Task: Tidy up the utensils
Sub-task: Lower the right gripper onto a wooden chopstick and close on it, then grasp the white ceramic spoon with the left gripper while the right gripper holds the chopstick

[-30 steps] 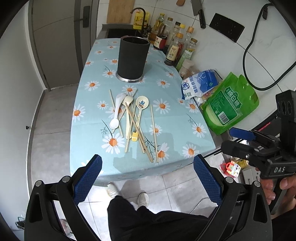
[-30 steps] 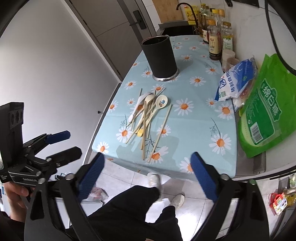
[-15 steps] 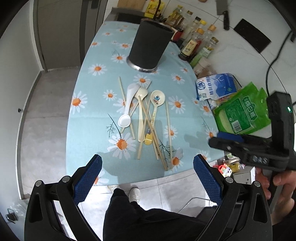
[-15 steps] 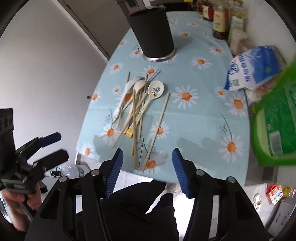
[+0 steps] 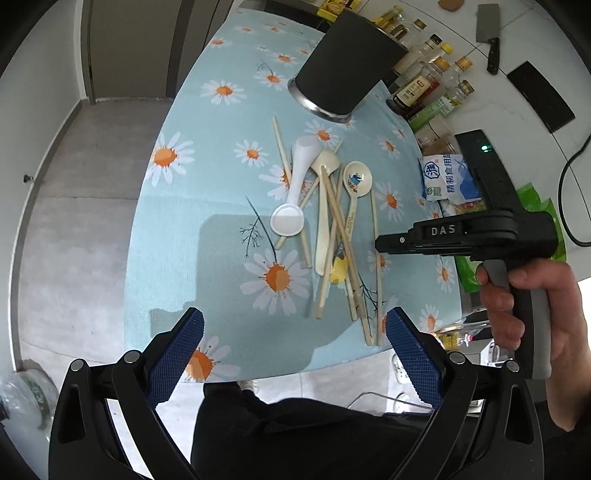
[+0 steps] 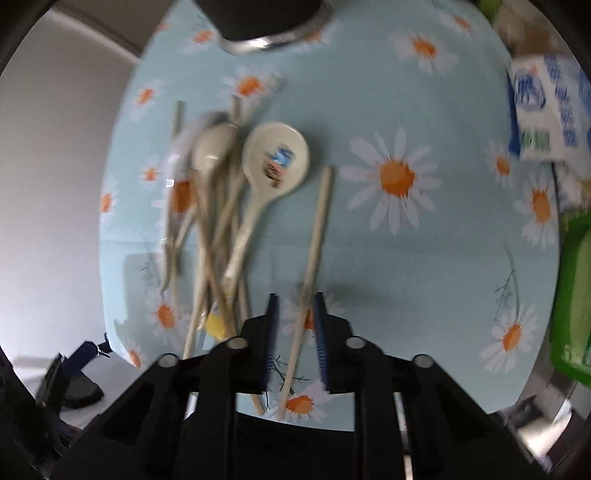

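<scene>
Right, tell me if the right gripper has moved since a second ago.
Yes. The right gripper has come down and forward over the table, narrowing around the lone chopstick lying right of the utensil pile, nearer the black holder.

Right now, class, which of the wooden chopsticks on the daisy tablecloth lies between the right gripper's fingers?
The lone wooden chopstick lying apart, right of the cartoon-printed spoon. The right gripper straddles it; the other chopsticks are tangled in the pile.

Beside one black holder, three spoons and about six chopsticks are counted; two bags lie to its right.
</scene>
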